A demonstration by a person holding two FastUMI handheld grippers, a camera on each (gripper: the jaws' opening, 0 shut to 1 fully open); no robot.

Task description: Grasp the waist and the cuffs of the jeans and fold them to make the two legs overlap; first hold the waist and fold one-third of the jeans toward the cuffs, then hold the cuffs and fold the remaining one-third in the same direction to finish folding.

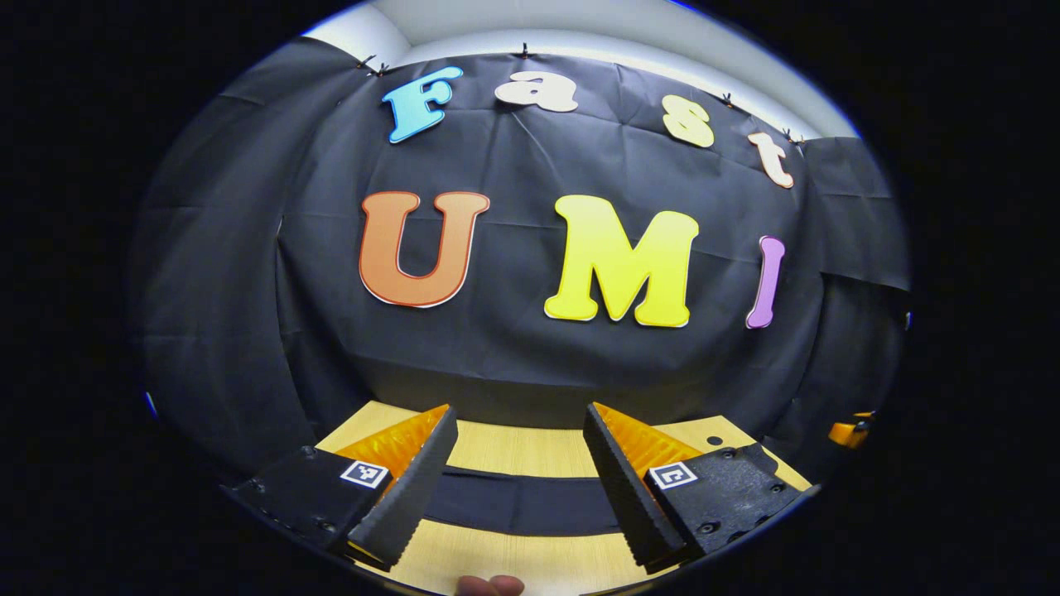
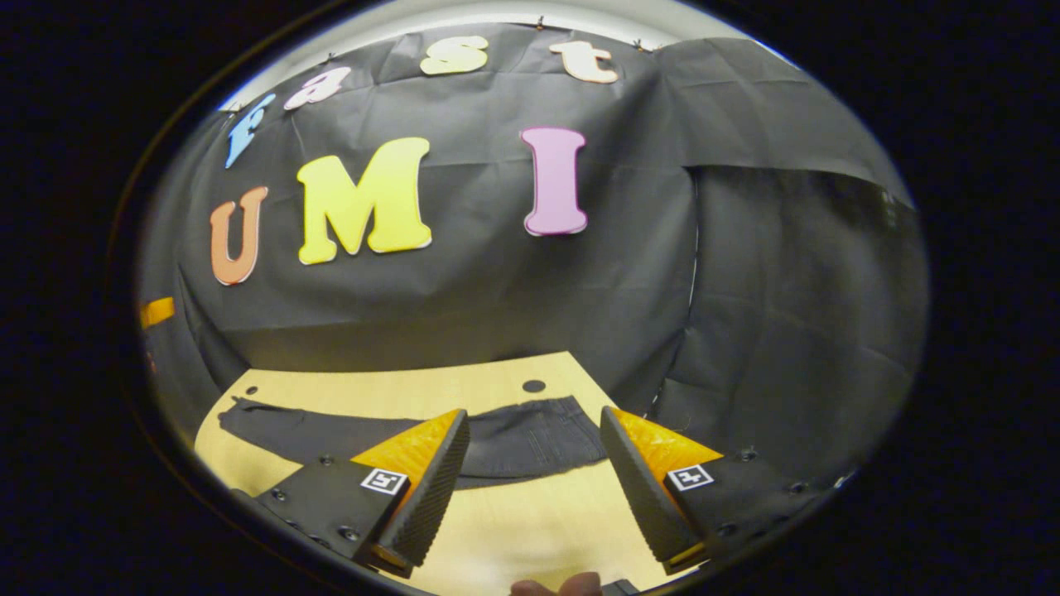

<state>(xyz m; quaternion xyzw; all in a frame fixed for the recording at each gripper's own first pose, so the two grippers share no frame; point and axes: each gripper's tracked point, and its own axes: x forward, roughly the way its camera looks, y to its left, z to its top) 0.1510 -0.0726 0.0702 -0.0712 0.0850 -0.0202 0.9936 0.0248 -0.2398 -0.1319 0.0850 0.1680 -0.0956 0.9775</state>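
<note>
dark denim jeans (image 2: 431,439) flat, lower centre, waist near light wooden table (image 2: 497,530) right edge | left gripper (image 1: 520,488) open, above | right gripper (image 2: 534,484) open, bare wood beneath

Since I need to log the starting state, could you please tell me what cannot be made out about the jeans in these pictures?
- Left gripper view: the jeans show as a dark band; both ends are hidden behind the left gripper's open fingers.
- Right gripper view: the waist is partly covered by the right gripper's fingers.
- Right gripper view: the cuffs are too small to tell whether the legs overlap.
</note>
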